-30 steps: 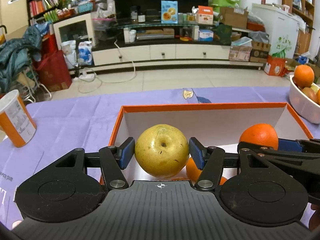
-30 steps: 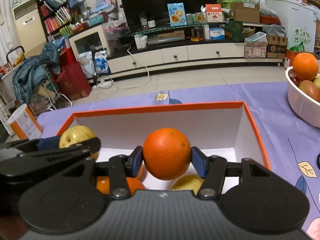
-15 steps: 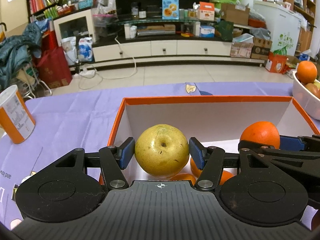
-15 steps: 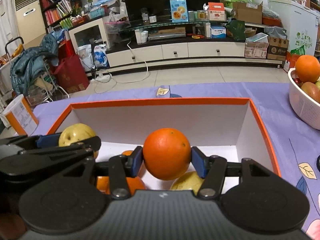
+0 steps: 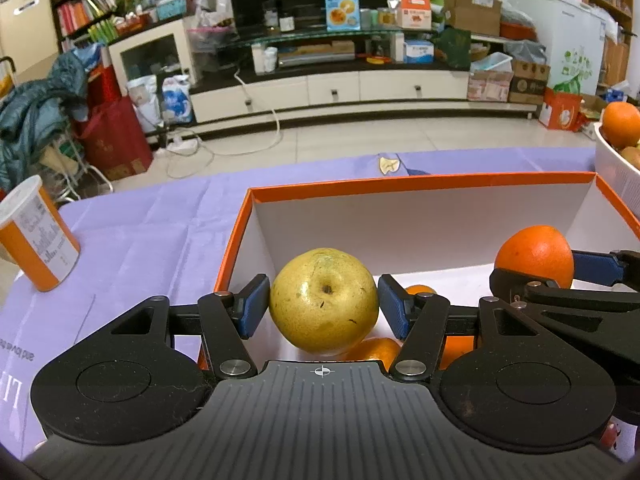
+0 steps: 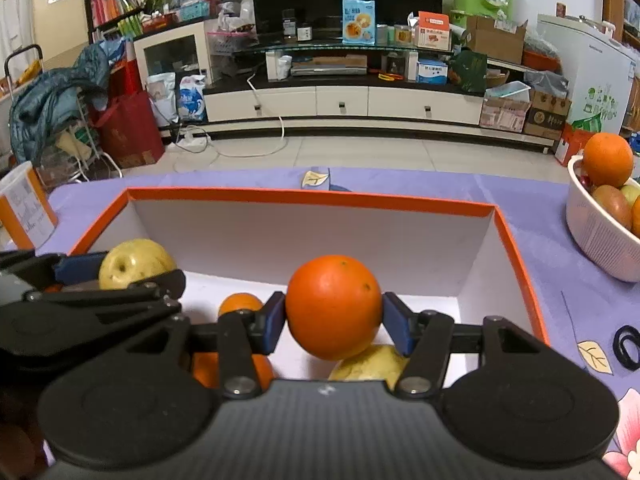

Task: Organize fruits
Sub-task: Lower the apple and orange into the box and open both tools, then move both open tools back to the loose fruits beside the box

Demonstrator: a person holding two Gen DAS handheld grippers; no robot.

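My left gripper (image 5: 324,306) is shut on a yellow pear (image 5: 324,300) and holds it over the left part of the orange-rimmed white box (image 5: 420,184). My right gripper (image 6: 334,322) is shut on an orange (image 6: 334,306) over the middle of the same box (image 6: 312,196). Each held fruit shows in the other view: the orange (image 5: 534,254) and the pear (image 6: 134,262). Small oranges (image 6: 240,304) and another pear (image 6: 368,364) lie on the box floor beneath.
A white bowl (image 6: 596,232) with an orange (image 6: 608,160) and other fruit stands at the right on the purple cloth (image 5: 140,240). An orange-and-white canister (image 5: 36,236) stands at the left. A black ring (image 6: 626,348) lies right of the box.
Both grippers have dropped a little and moved in over the box, each still holding its fruit. The box's far rim sits higher in both views.
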